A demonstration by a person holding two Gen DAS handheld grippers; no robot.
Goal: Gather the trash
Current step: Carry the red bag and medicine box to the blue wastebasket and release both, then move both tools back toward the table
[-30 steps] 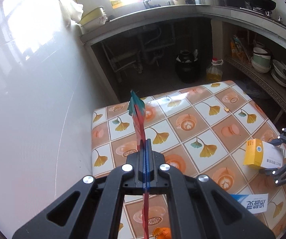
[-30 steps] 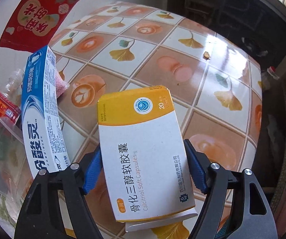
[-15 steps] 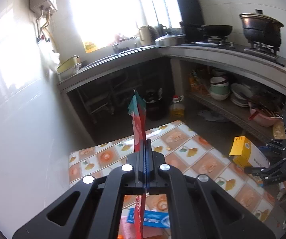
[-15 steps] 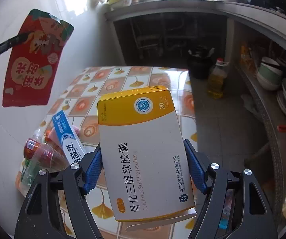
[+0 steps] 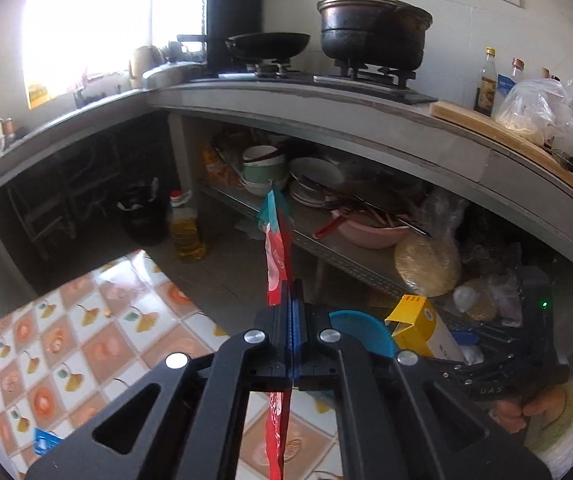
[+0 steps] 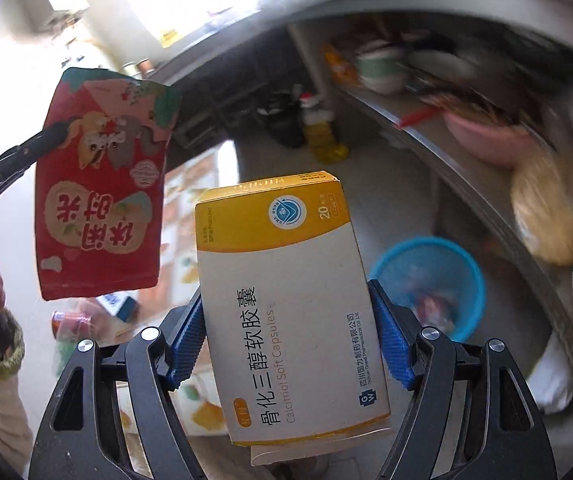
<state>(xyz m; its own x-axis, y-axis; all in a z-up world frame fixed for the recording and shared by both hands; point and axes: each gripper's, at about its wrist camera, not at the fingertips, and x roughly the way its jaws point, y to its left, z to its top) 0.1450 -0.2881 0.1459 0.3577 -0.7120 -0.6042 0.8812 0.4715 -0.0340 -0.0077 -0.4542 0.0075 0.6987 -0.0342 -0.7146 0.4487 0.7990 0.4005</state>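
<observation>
We've got left gripper (image 5: pixel 291 304) jaws clenched on red snack packet (image 6: pixel 100 184), edge-on, long axis upright, right gripper (image 6: pixel 286 340) jaws grasping yellow-white capsule box (image 6: pixel 286 300), long axis pointing away, blue bin (image 6: pixel 430 284) beyond right.

both wrist views angle down, sharing the blue bin (image 5: pixel 362 330) (image 6: pixel 430 284).
</observation>
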